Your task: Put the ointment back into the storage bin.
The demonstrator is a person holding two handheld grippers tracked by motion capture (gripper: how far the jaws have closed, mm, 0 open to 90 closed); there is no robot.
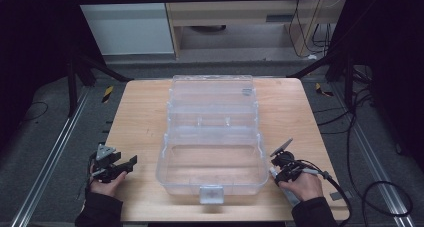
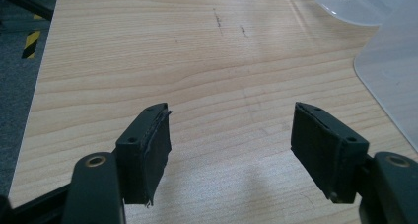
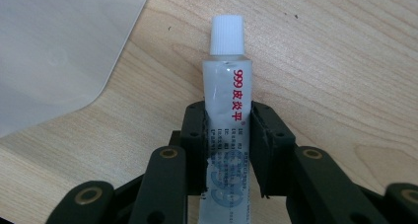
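The left gripper [image 2: 231, 145] is held with its jaws spread wide; nothing lies between the pads, and bare wood is seen through the gap. In the high view it [image 1: 114, 168] is found at about 8 o'clock of the table, gripped by the left hand [image 1: 104, 186], apart from the box.

The right gripper [image 3: 229, 145] is clamped narrowly on a tube [image 3: 225, 100], whose body is pinched between the two pads. The tube is pointed away from the camera, its white ribbed cap [image 3: 226, 34] toward 12 o'clock in that view. In the high view the right gripper [image 1: 286, 171] is found at about 4 o'clock of the table, held by the right hand [image 1: 302, 186], just beside the box's near right corner.

On the tube, "999" is printed in red, followed by red Chinese characters; smaller grey print runs beside it and cannot be read. A larger blue "999" is seen low on the tube.

A clear plastic box [image 1: 212, 137] is set open at the table's centre, its lid laid back toward 12 o'clock and a latch [image 1: 210, 194] at 6 o'clock.

The table [image 1: 140, 112] is of pale wood with a few dark marks. Grey floor, metal rails [image 1: 45, 167] and black cables [image 1: 370, 132] are seen around it, with yellow-black tape [image 1: 107, 93] at 10 o'clock.
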